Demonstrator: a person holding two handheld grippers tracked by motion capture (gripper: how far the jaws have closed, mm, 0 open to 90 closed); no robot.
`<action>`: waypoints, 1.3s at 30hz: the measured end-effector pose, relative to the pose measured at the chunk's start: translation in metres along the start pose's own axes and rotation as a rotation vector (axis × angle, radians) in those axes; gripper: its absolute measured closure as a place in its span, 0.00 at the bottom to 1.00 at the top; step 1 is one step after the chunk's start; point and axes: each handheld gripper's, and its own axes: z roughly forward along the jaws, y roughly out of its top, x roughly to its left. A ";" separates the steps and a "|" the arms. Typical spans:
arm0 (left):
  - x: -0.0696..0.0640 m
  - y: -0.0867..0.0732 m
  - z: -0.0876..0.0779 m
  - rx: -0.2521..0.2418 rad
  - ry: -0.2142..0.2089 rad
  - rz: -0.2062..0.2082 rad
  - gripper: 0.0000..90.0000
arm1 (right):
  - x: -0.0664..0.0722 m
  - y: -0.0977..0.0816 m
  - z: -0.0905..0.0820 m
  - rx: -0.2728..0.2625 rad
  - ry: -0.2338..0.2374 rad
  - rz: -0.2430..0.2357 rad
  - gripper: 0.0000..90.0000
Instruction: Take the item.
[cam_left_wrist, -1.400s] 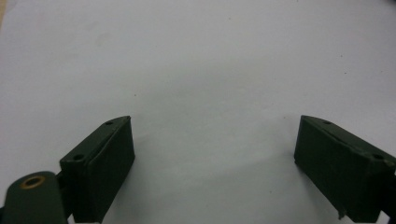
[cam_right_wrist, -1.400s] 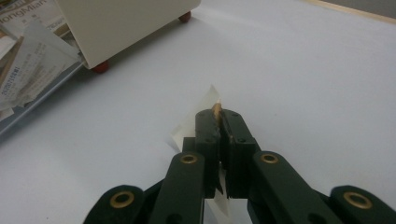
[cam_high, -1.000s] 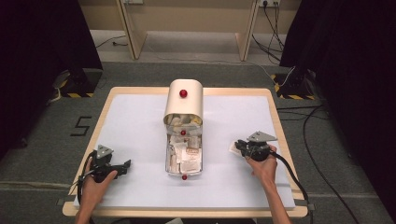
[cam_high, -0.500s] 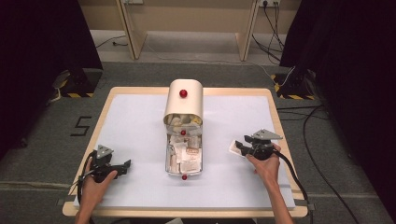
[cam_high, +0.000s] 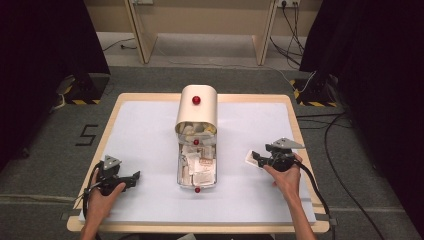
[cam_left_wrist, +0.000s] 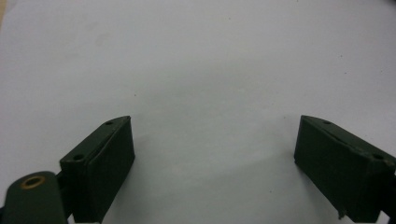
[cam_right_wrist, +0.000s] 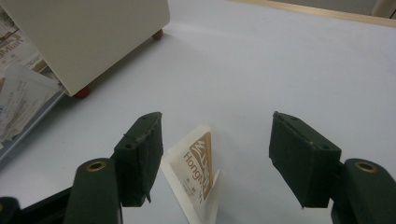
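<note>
A cream box (cam_high: 196, 107) with a red knob stands mid-table, and a metal tray (cam_high: 179, 170) full of small paper sachets juts from its front. My right gripper (cam_high: 256, 159) rests on the table right of the tray, pointing left. Its jaws have just been opening and stand apart (cam_right_wrist: 217, 154). A white sachet with a brown triangle (cam_right_wrist: 196, 172) lies loose between them, nearer the left jaw, with its far corner lifted. This sachet (cam_high: 249, 158) also shows in the high view at the jaw tips. My left gripper (cam_high: 133, 178) sits at the front left, open (cam_left_wrist: 215, 154) over bare white table.
The cream box's corner (cam_right_wrist: 88, 32) and its red feet are close on the left in the right gripper view, with tray sachets (cam_right_wrist: 18, 93) beside it. The white mat (cam_high: 150, 135) covers the wooden table. Cables trail from both grippers.
The right gripper's jaws have spread apart, and the white sachet now sticks out at their tips, lying loose on the table. The left gripper has not moved.
</note>
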 end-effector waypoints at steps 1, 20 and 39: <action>0.000 0.000 0.000 0.000 0.000 0.000 0.13 | 0.000 0.000 0.000 0.000 -0.002 0.000 0.39; 0.000 0.000 0.000 0.001 0.000 0.002 0.13 | 0.002 -0.001 -0.014 -0.009 -0.009 -0.017 0.38; 0.000 0.000 0.000 0.001 0.000 0.001 0.13 | 0.008 -0.001 -0.024 -0.013 -0.007 -0.037 0.37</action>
